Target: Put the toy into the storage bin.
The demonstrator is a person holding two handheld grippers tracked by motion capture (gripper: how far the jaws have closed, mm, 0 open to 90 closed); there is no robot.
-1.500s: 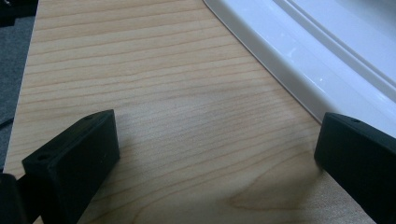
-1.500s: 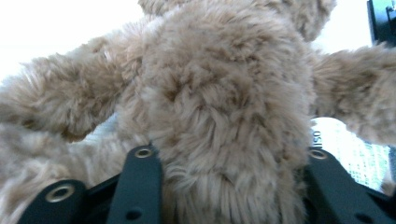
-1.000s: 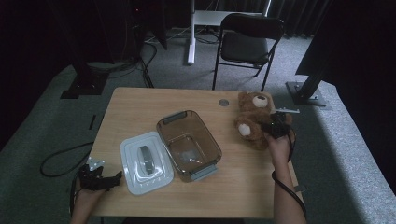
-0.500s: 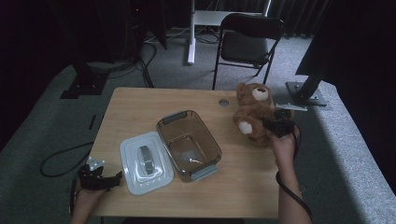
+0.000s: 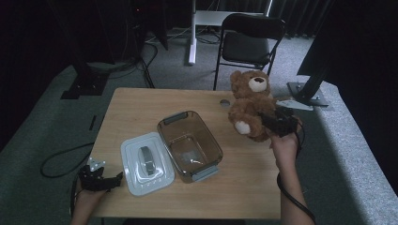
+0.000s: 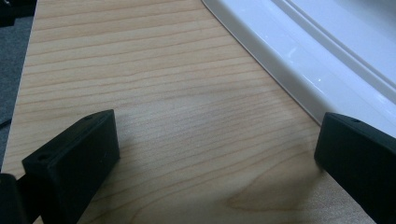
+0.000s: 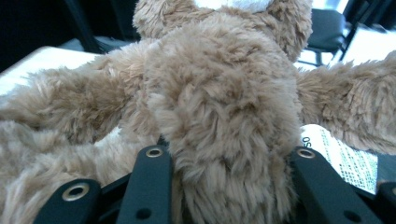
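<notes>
Clearly the right gripper [image 5: 274, 123] is clenched around the teddy bear [image 5: 249, 105], held above the table's far right edge. It should keep that squeeze firm and swing the bear over the open container [image 5: 189, 146] before lowering. The left gripper [image 5: 105, 180] rests spread wide beside the lid [image 5: 146, 163].

Counted: one teddy bear [image 5: 248, 105], one brown transparent container [image 5: 189, 145], one white lid [image 5: 146, 162], one desk [image 5: 141, 108], one folding chair [image 5: 248, 41], two tongs: left [image 5: 101, 180], right [image 5: 274, 124].
</notes>
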